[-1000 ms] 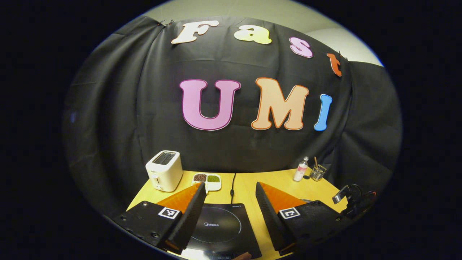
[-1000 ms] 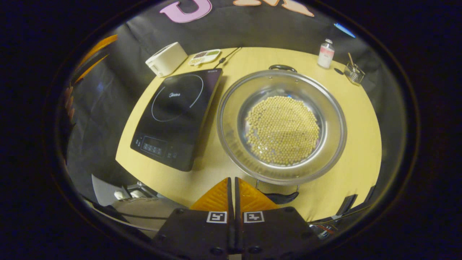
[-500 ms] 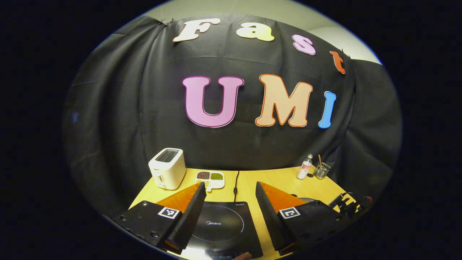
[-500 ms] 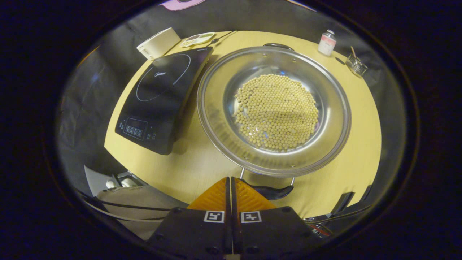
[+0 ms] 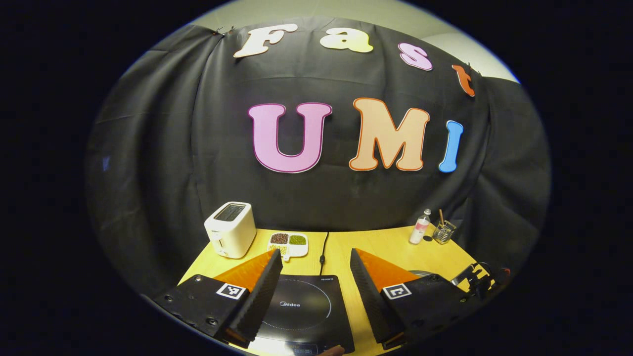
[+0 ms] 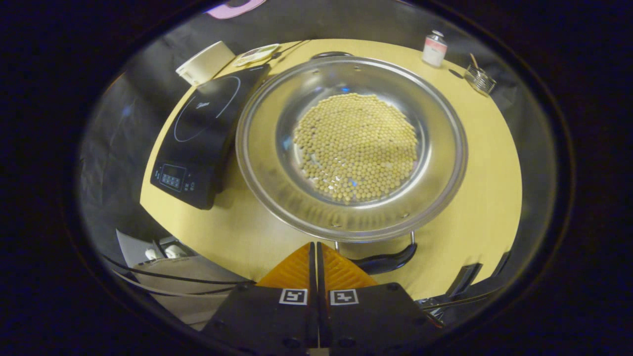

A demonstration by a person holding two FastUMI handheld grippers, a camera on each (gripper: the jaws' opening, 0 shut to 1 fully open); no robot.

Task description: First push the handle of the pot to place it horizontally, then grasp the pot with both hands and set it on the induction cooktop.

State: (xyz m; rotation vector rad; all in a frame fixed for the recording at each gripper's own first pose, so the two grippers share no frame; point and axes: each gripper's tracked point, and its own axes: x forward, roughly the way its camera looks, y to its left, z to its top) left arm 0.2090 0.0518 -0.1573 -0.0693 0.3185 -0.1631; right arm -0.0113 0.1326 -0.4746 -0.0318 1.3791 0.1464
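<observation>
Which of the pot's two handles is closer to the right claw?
The near handle, dark and curved below the pot rim, just beside the right claw. The other handle is across the pot, at its far rim.

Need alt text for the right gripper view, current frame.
A steel pot holding yellow beans sits on a yellow table, right of a black induction cooktop. The right hand-held gripper, fingers together, is beside the pot's near handle. A toaster and bottle stand at the far edge.
</observation>
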